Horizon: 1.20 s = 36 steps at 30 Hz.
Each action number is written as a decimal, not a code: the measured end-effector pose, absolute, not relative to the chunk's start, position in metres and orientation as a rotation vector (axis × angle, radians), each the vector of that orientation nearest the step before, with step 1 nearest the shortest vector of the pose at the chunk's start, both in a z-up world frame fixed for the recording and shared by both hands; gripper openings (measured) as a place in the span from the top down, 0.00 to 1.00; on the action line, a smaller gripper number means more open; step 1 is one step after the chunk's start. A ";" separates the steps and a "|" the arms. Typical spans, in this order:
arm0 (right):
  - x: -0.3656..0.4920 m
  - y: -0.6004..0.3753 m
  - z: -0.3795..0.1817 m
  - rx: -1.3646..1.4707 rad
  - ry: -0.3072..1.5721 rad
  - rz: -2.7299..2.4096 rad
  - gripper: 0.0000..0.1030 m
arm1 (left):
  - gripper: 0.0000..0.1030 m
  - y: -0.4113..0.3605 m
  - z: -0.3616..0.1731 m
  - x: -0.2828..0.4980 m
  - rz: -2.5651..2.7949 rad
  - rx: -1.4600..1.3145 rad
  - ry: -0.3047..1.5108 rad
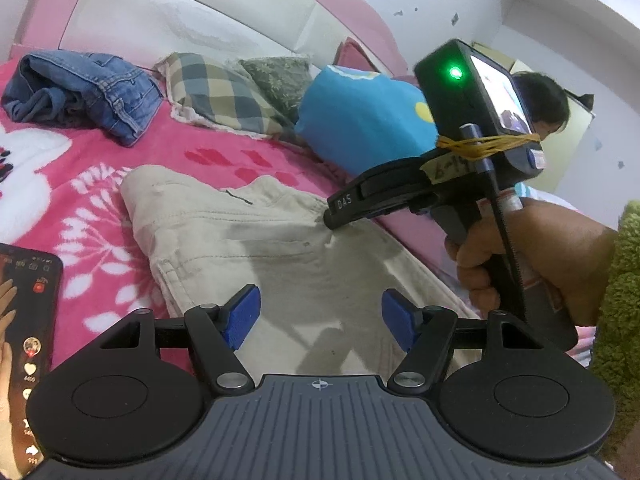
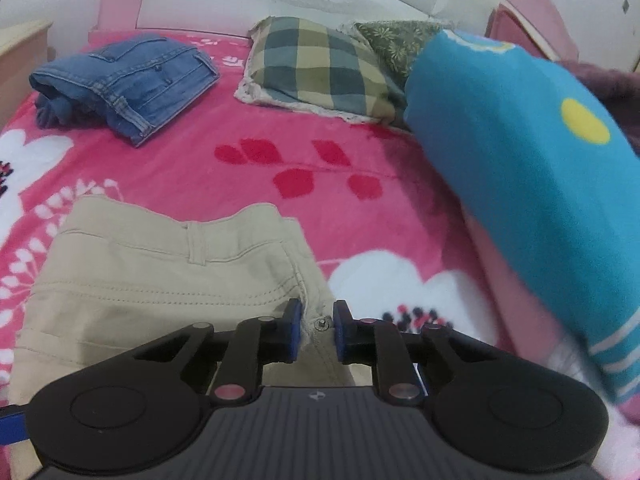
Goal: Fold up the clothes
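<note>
Right now your right gripper (image 2: 316,330) pinches the waist edge of the beige trousers (image 1: 248,248) lying just below the folded jeans (image 1: 84,92), while your left gripper (image 1: 320,318) hovers wide over them, so bring it onto the cloth.

Near end of beige trousers (image 1: 256,256) hidden under left tool (image 1: 319,320) body. Phone (image 1: 24,344) cut by left edge. Blue bundle (image 2: 532,184) blurred, perhaps bedding. Trouser edge (image 2: 316,328) partly covered by right tool (image 2: 317,330) pads.
</note>
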State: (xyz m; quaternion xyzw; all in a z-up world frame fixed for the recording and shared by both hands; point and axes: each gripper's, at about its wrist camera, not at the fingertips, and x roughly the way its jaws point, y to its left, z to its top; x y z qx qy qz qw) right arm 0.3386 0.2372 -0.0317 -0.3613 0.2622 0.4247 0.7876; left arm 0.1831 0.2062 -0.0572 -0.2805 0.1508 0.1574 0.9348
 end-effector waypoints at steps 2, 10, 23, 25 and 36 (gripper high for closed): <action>0.340 0.241 -0.034 -0.794 0.557 0.912 0.83 | 0.34 0.205 -0.057 0.185 0.325 -0.570 0.310; 0.350 0.252 -0.053 -0.819 0.540 0.901 0.83 | 0.35 0.204 -0.058 0.191 0.325 -0.559 0.320; 0.375 0.182 -0.005 -0.558 0.555 0.862 0.63 | 0.34 0.204 -0.065 0.200 0.311 -0.537 0.374; 0.369 0.143 0.020 -0.479 0.547 0.839 0.63 | 0.34 0.204 -0.065 0.200 0.312 -0.535 0.377; 0.302 0.020 -0.032 -0.537 0.707 0.718 0.63 | 0.34 0.201 -0.067 0.204 0.332 -0.503 0.394</action>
